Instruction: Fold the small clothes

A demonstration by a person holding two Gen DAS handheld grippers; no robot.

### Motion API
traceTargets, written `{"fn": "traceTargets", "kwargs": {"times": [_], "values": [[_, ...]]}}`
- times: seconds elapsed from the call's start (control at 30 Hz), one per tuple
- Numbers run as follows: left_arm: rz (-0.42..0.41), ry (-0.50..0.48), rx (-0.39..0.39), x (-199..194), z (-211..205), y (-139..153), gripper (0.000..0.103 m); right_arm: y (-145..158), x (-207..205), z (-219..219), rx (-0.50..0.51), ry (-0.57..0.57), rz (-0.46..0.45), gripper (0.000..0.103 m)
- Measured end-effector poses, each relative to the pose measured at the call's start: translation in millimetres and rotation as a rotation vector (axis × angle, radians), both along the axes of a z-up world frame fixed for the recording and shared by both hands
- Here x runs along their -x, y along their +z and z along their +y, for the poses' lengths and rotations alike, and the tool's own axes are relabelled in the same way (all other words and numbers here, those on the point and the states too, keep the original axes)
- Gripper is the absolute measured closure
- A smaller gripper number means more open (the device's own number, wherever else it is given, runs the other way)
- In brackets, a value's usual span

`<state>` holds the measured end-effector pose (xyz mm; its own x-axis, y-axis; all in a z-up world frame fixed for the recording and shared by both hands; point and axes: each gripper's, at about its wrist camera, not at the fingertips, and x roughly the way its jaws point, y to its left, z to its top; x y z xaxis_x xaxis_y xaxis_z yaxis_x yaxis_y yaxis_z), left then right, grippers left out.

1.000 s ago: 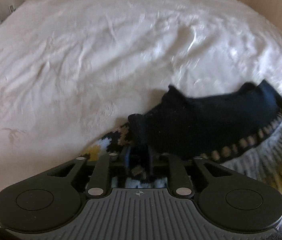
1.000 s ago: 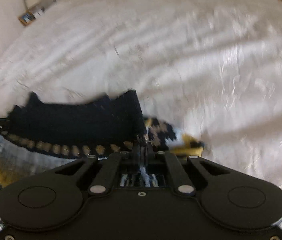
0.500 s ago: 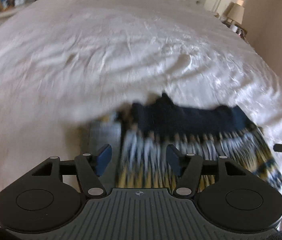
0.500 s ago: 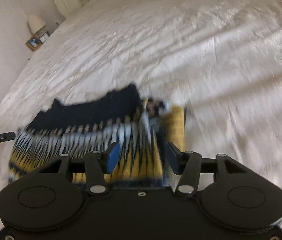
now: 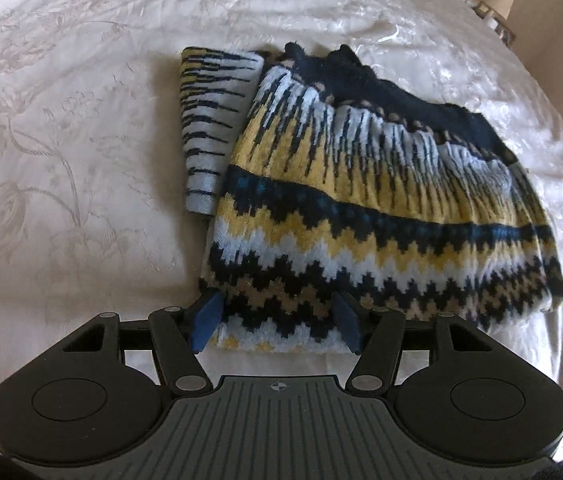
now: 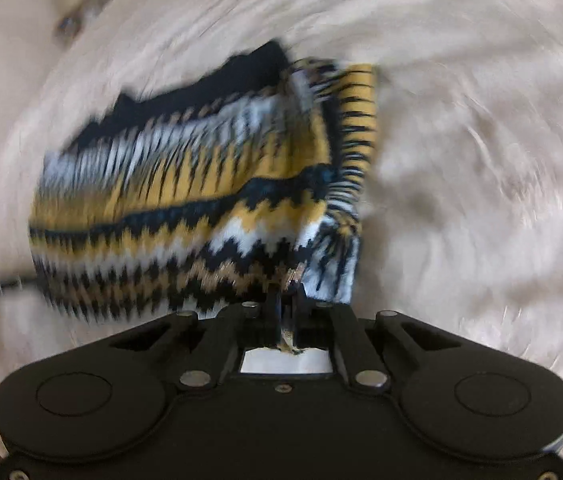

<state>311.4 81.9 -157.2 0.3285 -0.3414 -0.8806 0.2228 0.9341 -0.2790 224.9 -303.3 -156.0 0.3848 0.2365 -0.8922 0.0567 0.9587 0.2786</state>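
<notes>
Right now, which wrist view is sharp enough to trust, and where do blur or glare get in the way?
Left wrist view: sharp, the knitted sweater crisp between the open left gripper fingers, sunlit sheen on the bedspread at top. Right wrist view: heavily motion-blurred, pattern smeared; only the right gripper, shut on the sweater's corner, reads clearly.

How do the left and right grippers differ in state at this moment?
The left gripper has its jaws spread wide, straddling the near hem of the patterned sweater without pinching it; the right gripper has its jaws shut on the sweater's near corner. The left wrist view is sharp, suggesting a steady hand; the right wrist view is smeared with motion blur. Both are at the near edge of the same sweater, which lies on the white bedspread.
</notes>
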Motion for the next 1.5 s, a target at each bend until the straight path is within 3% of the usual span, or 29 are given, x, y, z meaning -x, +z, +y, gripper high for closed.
{"fn": "traceTargets", "kwargs": {"times": [0.1, 0.2, 0.3, 0.33, 0.4, 0.43, 0.57, 0.63, 0.7, 0.8, 1.0, 1.1, 1.2, 1.3, 1.43, 1.5], "values": [[0.006, -0.061, -0.046, -2, -4, -3, 0.045, 4, 0, 13, 0.174, 0.125, 0.025, 0.093], [0.030, -0.097, -0.102, -2, -3, -6, 0.043, -1, 3, 7, 0.158, 0.108, 0.043, 0.092], [0.035, -0.044, -0.051, -1, 9, 1, 0.043, 6, 0, 3, 0.112, 0.070, 0.026, 0.079], [0.027, -0.024, -0.033, -1, 13, 6, 0.043, 9, 0, -1, 0.077, 0.044, 0.005, 0.070], [0.001, 0.015, -0.001, -1, 20, 18, 0.042, 17, 1, -12, 0.000, -0.025, -0.049, 0.022], [-0.014, 0.036, 0.017, -3, 23, 23, 0.042, 19, 0, -17, -0.031, -0.051, -0.072, 0.017], [-0.053, 0.099, 0.071, -19, 27, 34, 0.041, 16, -16, -27, -0.093, -0.124, -0.090, 0.018], [-0.065, 0.117, 0.089, -32, 24, 36, 0.032, 13, -27, -29, -0.108, -0.147, -0.089, 0.017], [-0.074, 0.121, 0.090, -44, 17, 35, 0.031, 6, -37, -32, -0.135, -0.176, -0.090, 0.008], [-0.072, 0.112, 0.093, -62, 9, 27, 0.028, -6, -53, -39, -0.162, -0.210, -0.067, 0.006], [-0.021, 0.120, 0.072, -81, 5, 7, 0.023, -25, -68, -51, -0.180, -0.244, -0.025, 0.005], [0.000, 0.096, 0.024, -88, -1, -5, 0.017, -36, -70, -53, -0.192, -0.241, 0.002, 0.005], [-0.008, 0.057, -0.022, -91, -7, -18, 0.007, -44, -73, -49, -0.143, -0.204, 0.010, 0.006], [-0.044, 0.008, -0.087, -90, -13, -20, 0.001, -43, -72, -33, 0.039, -0.100, 0.000, 0.006], [-0.028, 0.038, -0.080, -90, -8, -11, 0.002, -42, -63, -39, 0.028, -0.141, -0.004, 0.006], [-0.064, 0.073, -0.086, -85, -8, 4, 0.003, -40, -61, -42, 0.019, -0.157, -0.006, 0.006]]}}
